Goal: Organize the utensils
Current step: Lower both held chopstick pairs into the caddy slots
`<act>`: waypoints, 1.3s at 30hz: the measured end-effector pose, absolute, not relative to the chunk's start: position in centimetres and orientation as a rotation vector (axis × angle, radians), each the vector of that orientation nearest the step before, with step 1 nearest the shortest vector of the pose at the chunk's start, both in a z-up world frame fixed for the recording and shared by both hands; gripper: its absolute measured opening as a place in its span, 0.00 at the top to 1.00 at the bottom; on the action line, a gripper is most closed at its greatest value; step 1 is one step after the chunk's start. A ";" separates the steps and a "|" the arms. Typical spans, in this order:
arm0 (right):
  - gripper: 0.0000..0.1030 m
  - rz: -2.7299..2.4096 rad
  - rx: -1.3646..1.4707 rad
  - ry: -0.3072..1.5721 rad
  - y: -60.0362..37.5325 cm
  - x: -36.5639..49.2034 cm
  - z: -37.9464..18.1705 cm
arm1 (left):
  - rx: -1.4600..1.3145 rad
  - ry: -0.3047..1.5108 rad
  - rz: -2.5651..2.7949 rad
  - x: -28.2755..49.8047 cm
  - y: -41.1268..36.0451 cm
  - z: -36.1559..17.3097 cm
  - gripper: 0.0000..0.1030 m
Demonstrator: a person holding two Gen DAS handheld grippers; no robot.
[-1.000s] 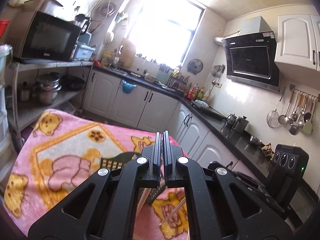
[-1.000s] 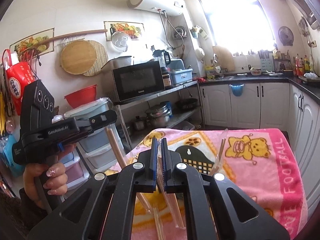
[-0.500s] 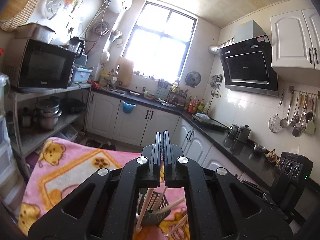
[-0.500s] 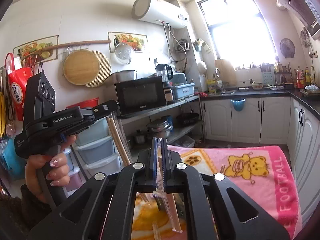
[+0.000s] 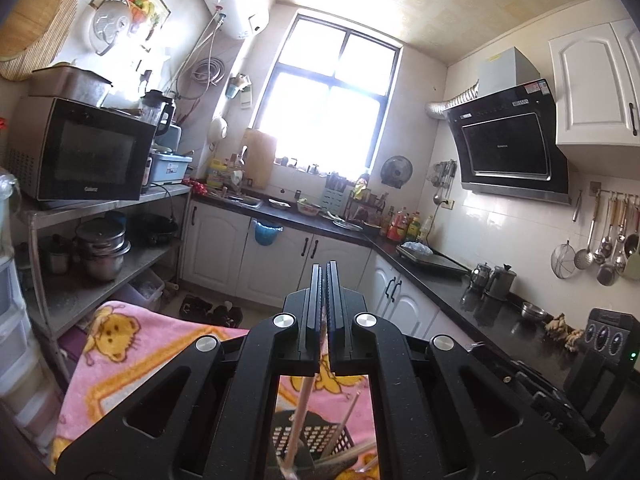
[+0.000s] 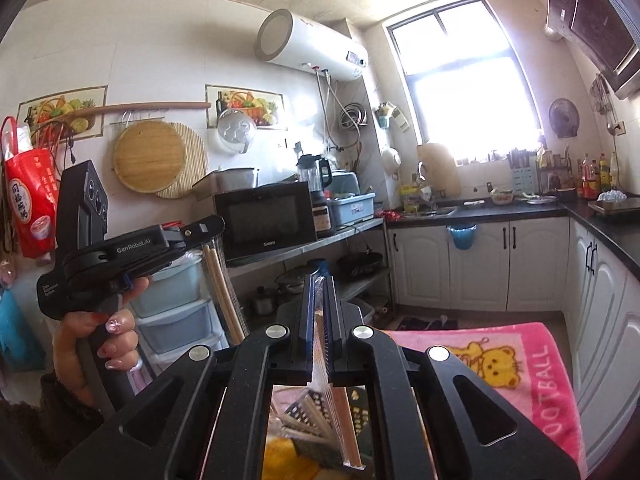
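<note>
Chopsticks (image 6: 224, 292): pale wooden pair, long and slender, side by side, hanging down from the closed left gripper (image 6: 208, 226) and sheathed in a clear plastic sleeve; in the left wrist view one wooden stick (image 5: 301, 412) running down from between the shut jaws toward the lower edge. Clear plastic wrapper (image 6: 320, 344), thin and crinkled, pinched between the closed jaws of the right gripper (image 6: 319, 300), trailing below with a further wooden stick (image 6: 346, 424) inside. Both grippers held up in the air, pointing roughly level across the kitchen, above a pink bear-print blanket (image 6: 520, 368). On the blanket, directly beneath, a dark perforated utensil holder (image 5: 316, 436) with more sticks (image 5: 344, 420) leaning in it; largely hidden behind the gripper bodies, so contents hard to make out. Left hand (image 6: 96, 344) wrapped round the left gripper's handle, painted nails showing.

Around: metal shelf rack (image 5: 104, 204) with black microwave (image 5: 80, 152) on top, steel pots (image 5: 102, 248) below. White cabinets (image 5: 280, 256) under a dark countertop (image 5: 440, 280), bright window (image 5: 328, 108), white water heater (image 6: 312, 44) high on the wall, range hood (image 5: 508, 140), ladles and strainers (image 5: 600, 248) hung along a rail. Round bamboo boards (image 6: 156, 158) on the wall, red bag (image 6: 30, 204) at the far edge.
</note>
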State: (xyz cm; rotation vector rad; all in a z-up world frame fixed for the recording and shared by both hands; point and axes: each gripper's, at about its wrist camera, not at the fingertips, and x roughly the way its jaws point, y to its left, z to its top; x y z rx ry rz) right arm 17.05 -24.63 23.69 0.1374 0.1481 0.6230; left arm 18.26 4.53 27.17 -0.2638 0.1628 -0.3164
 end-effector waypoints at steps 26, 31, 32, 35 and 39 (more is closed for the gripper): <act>0.96 0.539 0.150 0.234 -22.4 24.5 18.5 | -0.283 0.247 -0.277 23.9 4.5 20.4 0.99; 0.96 0.541 0.154 0.262 -21.8 24.9 17.3 | -0.292 0.272 -0.295 24.5 4.0 18.8 0.99; 0.95 0.541 0.153 0.269 -21.7 25.0 16.9 | -0.294 0.279 -0.298 24.7 3.9 18.4 0.99; 0.95 0.542 0.156 0.286 -21.5 25.0 16.2 | -0.301 0.298 -0.306 25.1 3.7 17.3 0.99; 0.95 0.541 0.159 0.311 -21.6 25.1 15.3 | -0.303 0.329 -0.311 25.4 3.2 16.0 0.99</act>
